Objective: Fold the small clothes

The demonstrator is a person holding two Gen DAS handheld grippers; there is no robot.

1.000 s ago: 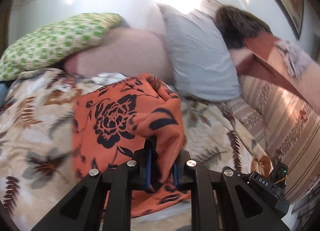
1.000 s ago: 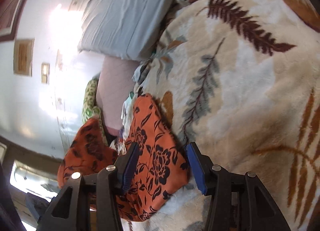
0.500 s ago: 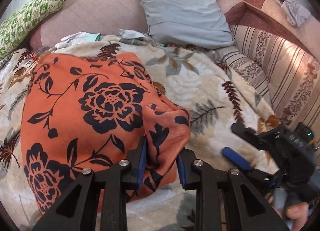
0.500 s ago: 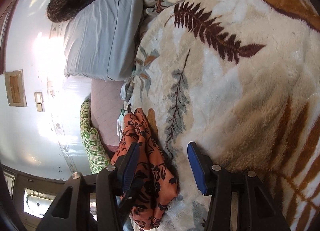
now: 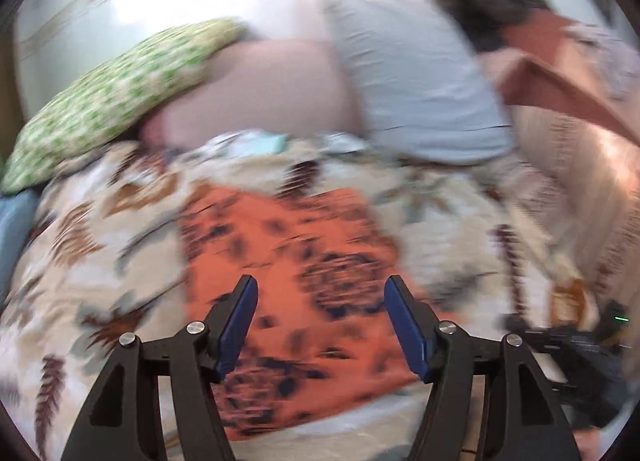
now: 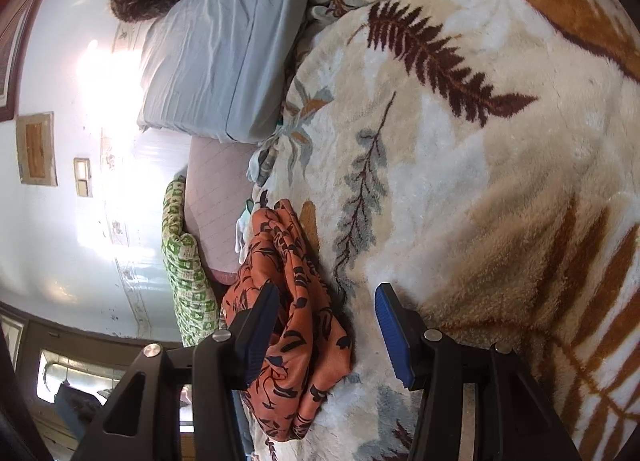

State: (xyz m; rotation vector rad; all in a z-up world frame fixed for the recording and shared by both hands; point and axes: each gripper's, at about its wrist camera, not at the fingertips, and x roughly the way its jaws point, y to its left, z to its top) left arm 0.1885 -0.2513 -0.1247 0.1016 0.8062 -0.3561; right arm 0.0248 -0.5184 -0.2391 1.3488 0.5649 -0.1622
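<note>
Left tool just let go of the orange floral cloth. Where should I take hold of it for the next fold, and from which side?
Likely the near edge of the orange floral cloth, at a corner, coming down from above at the near side. It lies spread on the leaf-print blanket, so only an edge gives something to pinch. The left tool is opening, nothing pressed between its pads; the right tool stands open over the bunched side.

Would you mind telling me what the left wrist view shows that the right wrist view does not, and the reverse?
Only the left wrist view, which is blurred, shows the orange floral garment spread flat on the leaf-print blanket, the left gripper above it with jaws opening and nothing clamped, and the right gripper's black body at the lower right.

Only the right wrist view shows the garment's bunched, layered edge, wall frames, and the right gripper open.

Both show the garment, the blanket, the grey pillow and the green patterned pillow.
</note>
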